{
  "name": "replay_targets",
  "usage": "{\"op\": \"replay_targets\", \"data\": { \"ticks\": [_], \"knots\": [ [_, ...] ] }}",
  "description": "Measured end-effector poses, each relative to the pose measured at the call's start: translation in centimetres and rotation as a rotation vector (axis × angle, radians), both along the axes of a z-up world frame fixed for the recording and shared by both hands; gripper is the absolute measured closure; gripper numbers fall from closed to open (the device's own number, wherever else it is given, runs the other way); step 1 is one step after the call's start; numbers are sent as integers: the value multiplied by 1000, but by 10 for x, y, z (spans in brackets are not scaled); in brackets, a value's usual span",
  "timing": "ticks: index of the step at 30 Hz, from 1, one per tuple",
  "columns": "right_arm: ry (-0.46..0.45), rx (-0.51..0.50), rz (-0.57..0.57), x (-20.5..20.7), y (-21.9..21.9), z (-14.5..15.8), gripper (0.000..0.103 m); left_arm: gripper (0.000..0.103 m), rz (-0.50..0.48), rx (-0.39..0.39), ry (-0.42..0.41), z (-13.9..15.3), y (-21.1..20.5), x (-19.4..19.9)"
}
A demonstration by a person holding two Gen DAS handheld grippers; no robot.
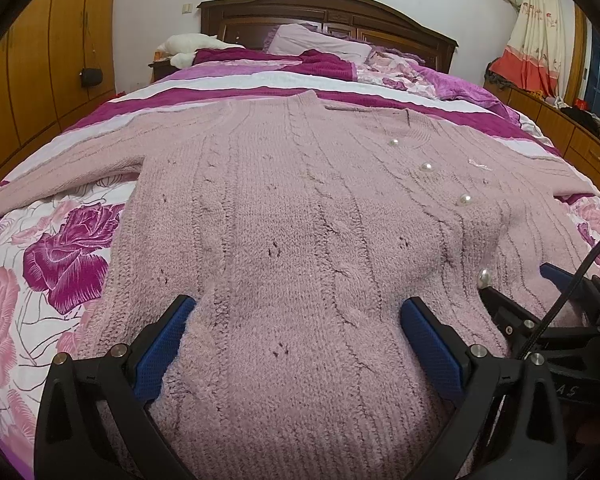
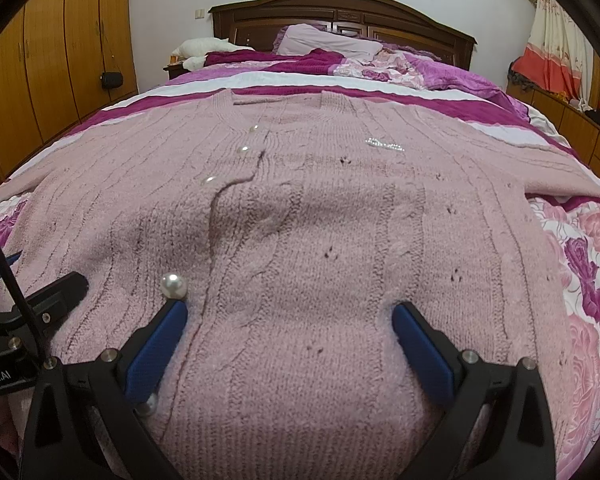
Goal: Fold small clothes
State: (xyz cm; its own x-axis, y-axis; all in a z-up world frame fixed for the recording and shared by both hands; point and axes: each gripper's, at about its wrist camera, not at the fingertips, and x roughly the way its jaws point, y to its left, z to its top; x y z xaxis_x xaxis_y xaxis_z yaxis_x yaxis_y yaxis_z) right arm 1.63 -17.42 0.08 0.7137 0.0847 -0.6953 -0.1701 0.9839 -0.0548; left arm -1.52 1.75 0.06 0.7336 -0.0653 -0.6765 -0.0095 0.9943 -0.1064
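I've got the pink cardigan (image 1: 300, 208) spread flat, front up, on the bed (image 1: 40, 248), sleeves out to both sides, collar toward the headboard (image 1: 328, 12) and hem nearest me. Left gripper (image 1: 298, 312) sits low over the hem w/ jaws wide apart, knit showing between the blue pads (image 1: 162, 352), nothing pinched; right gripper (image 2: 290, 312) is just beside it, also spread wide over the hem, its left pad (image 2: 156, 348) next to a pearl button (image 2: 174, 285). Can't tell if pads actually touch the fabric; pillow (image 1: 320, 42) lies up by the headboard, wardrobe (image 1: 48, 52) at left.
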Motion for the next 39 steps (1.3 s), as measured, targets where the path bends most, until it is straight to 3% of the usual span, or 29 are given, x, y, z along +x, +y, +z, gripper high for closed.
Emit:
{"op": "replay_targets", "data": {
  "ticks": [3,7,10,14,17,22,25,29,32,36,39],
  "knots": [
    [-8,-8,-10,-8,-1,2,0,20,-6,-13,-5,0,0,0],
    [64,-58,-54,-4,7,4,1,20,-7,-10,-2,-2,-1,2],
    [71,-30,-64,-6,2,6,0,20,-8,-34,-17,-1,2,1],
    [38,-19,-99,-17,4,14,2,20,-24,-151,-52,2,19,-4],
    [10,28,-93,-26,9,28,10,20,-50,-266,-51,8,37,-4],
    [-26,118,-29,-21,32,47,18,27,-38,-348,-8,27,76,8],
    [-29,90,15,-4,55,49,19,27,45,-379,-31,40,115,13],
    [-30,107,29,22,86,54,22,28,142,-244,-27,60,175,27],
    [-35,124,60,39,115,64,22,28,282,-181,-52,70,230,28],
    [-59,86,149,56,163,74,21,28,463,-252,-30,58,300,24],
    [-47,11,199,74,195,68,21,31,658,-321,21,36,350,19]
  ]
}}
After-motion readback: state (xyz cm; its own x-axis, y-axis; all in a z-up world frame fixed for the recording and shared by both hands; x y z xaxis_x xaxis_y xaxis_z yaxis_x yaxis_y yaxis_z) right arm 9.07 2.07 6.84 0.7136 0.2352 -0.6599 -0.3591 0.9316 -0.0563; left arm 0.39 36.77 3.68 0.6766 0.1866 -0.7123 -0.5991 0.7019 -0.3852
